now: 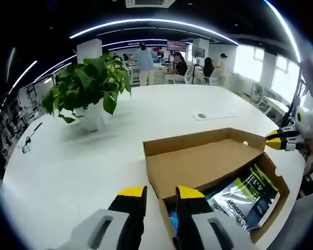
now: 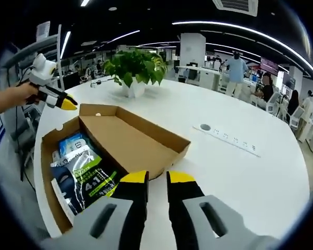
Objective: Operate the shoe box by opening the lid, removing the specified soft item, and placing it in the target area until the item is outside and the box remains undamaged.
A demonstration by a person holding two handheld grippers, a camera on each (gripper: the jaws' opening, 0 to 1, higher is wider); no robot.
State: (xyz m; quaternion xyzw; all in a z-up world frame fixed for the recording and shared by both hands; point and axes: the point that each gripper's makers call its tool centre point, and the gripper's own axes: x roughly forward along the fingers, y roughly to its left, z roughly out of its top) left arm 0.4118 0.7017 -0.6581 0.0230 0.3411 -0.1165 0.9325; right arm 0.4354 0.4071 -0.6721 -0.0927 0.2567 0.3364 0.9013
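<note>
An open brown shoe box (image 1: 284, 195) (image 2: 44, 156) sits on the white table, its lid (image 1: 203, 161) (image 2: 128, 143) folded back with the inside up. Inside lie a soft white, green and black pouch (image 1: 245, 195) (image 2: 86, 177) and a blue pack (image 2: 73, 143). My left gripper (image 1: 160, 192) (image 2: 62, 101) is at the box's near corner, jaws a little apart, and the box's end wall runs loose between them. My right gripper (image 2: 157, 178) (image 1: 279, 140) hovers at the lid's side flap with a narrow gap and nothing clamped.
A potted green plant (image 1: 88, 86) (image 2: 135, 67) stands beyond the box. A flat power strip (image 1: 214, 115) (image 2: 227, 138) lies on the table (image 1: 68, 172) (image 2: 240, 182). A hand (image 2: 10, 99) holds the left gripper. People sit at desks far behind.
</note>
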